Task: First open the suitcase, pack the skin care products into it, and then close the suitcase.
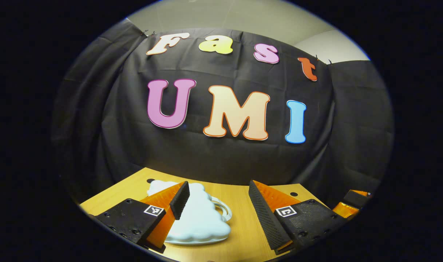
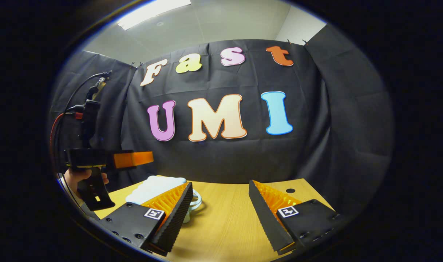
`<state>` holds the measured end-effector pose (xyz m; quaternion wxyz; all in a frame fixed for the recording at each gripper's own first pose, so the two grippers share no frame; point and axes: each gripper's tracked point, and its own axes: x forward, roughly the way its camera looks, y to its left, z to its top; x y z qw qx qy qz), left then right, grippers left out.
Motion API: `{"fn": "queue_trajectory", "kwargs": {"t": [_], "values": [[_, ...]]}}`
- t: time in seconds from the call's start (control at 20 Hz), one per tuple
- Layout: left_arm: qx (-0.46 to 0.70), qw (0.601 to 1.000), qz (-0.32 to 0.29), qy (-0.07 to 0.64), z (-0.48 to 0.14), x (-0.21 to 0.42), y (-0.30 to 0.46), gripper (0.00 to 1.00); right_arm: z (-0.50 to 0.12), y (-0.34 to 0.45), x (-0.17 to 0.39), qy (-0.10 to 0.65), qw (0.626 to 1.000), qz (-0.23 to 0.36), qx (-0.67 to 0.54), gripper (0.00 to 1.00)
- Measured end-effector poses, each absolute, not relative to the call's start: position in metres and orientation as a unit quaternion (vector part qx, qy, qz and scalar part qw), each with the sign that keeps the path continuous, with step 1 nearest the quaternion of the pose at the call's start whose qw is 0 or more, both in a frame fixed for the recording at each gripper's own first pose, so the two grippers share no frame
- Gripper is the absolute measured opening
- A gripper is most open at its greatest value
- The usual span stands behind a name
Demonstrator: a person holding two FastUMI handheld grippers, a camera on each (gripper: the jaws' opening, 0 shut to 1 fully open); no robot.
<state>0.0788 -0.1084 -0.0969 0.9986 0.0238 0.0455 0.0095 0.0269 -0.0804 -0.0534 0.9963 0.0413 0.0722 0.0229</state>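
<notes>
Suitcase [image 1: 201, 214], seemingly shut, on table [image 1: 239, 222]; both tongs spread.

Your left gripper [image 1: 217, 203] camera sits low over the wooden table [image 1: 239, 233], looking level along its own spread fingers toward the black cloth wall, with the white cloud-shaped suitcase [image 1: 199, 218] close ahead, partly behind its left finger. Your right gripper [image 2: 219, 203] camera faces the same wall from a similar low height, a little higher-tilted, catching ceiling. Both views share the table, the wall and the suitcase [image 2: 152, 187]; the right one also sees your left gripper [image 2: 132, 159] off to its left.
</notes>
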Motion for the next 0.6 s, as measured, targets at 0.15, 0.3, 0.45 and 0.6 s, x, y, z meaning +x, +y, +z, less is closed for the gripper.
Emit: {"fn": "queue_trajectory", "kwargs": {"t": [0.15, 0.3, 0.45, 0.6], "values": [[0.032, 0.998, 0.006, 0.051, -0.101, 0.055, -0.101, 0.95, -0.032, -0.067, 0.016, 0.051, 0.998, 0.008, 0.045, 0.97], [0.031, 0.998, -0.012, 0.057, -0.107, 0.037, -0.099, 0.95, -0.020, -0.057, 0.007, 0.037, 0.999, -0.004, 0.028, 0.96], [0.036, 0.997, -0.031, 0.062, -0.115, 0.025, -0.101, 0.95, -0.014, -0.048, 0.001, 0.026, 0.999, -0.015, 0.032, 0.96], [0.035, 0.995, -0.049, 0.076, -0.123, 0.018, -0.106, 0.95, -0.011, -0.043, -0.006, 0.024, 0.999, -0.020, 0.026, 0.97]]}}
